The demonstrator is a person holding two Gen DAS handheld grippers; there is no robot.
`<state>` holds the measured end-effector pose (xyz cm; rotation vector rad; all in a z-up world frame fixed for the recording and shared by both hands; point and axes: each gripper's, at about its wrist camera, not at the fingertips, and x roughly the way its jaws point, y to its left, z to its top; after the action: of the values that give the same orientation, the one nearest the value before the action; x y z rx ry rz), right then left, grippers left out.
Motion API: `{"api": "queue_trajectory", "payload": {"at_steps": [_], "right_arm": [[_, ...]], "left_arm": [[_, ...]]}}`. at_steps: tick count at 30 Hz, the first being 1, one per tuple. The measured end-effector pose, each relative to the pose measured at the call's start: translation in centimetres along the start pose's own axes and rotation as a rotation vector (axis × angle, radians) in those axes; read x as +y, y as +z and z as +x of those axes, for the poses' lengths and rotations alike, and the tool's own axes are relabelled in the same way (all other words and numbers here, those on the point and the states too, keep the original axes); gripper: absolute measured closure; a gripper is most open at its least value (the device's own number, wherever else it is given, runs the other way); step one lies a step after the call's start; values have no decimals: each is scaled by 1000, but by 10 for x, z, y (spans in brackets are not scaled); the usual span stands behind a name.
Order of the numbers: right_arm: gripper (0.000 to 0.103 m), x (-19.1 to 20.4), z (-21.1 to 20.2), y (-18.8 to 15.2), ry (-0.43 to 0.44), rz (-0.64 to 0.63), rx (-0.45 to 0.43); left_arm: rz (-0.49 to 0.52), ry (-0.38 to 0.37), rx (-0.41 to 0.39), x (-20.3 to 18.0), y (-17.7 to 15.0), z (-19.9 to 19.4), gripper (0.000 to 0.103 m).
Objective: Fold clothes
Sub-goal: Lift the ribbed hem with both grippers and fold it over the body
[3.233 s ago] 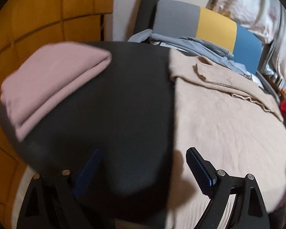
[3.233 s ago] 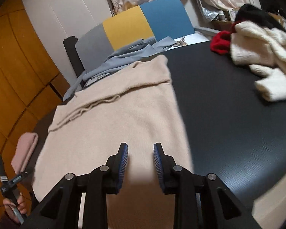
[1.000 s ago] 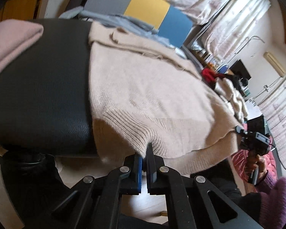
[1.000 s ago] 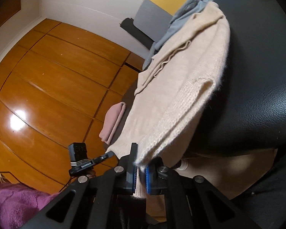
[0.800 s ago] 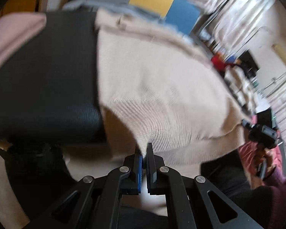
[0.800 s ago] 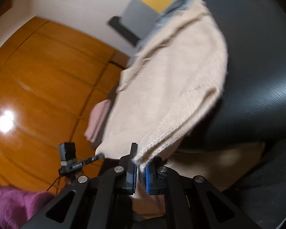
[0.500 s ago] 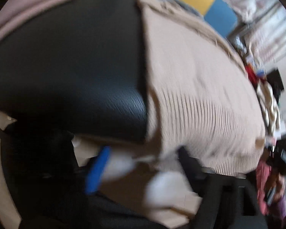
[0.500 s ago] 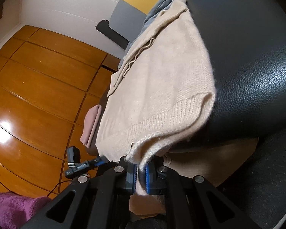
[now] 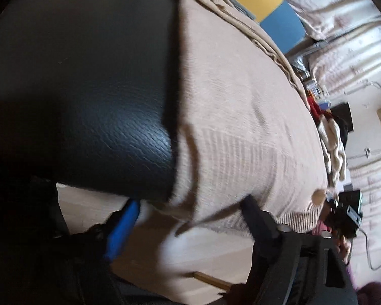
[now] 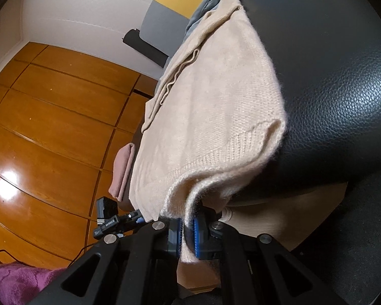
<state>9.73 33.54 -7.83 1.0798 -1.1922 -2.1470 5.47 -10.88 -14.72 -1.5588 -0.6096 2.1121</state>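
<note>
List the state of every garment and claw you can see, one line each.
beige sweater: spread flat on the black table, hem over the edge.
pink garment: folded, lying beside the sweater.
left claw: jaws closing, hem between them, not pressed.
right claw: shut on the sweater hem.

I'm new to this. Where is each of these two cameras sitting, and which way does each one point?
Left wrist: on the left gripper, aimed along the beige sweater; its jaws are closing astride the hem.
Right wrist: on the right gripper, shut on the hem, facing the wooden wall.
Shared: sweater, black table, each other's gripper.
</note>
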Motion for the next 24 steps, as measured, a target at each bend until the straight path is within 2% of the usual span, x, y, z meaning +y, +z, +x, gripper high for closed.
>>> {"api": "queue_trajectory", "payload": {"at_steps": [1,3,5,8,10,15,19,24], "right_arm": [[98,-1,-2,0,-2,1,-1],[98,0,2,1,-4,3,-1],[98,0,1,1,-4,3,-3],[98,-1,-6,1,5,2,-11],[98,1,-10,0,22,-5,-17],[98,8,-24,-4,80,-51,-12],[98,16,-37,-13,183,-51,-12],[98,31,-46,-13,261,-46,-13]], "left_arm": [[14,-11,15,-4,0,1,48],[50,-22,42,-11,-7,1,80],[109,-3,40,-18,-12,0,90],[172,7,2,-28,-18,-13,93],[206,-6,-58,-33,-20,-30,94],[228,-29,-109,-40,-24,-60,94],[236,-59,-132,-45,-32,-87,94],[244,-99,-180,-60,-32,-115,94]]}}
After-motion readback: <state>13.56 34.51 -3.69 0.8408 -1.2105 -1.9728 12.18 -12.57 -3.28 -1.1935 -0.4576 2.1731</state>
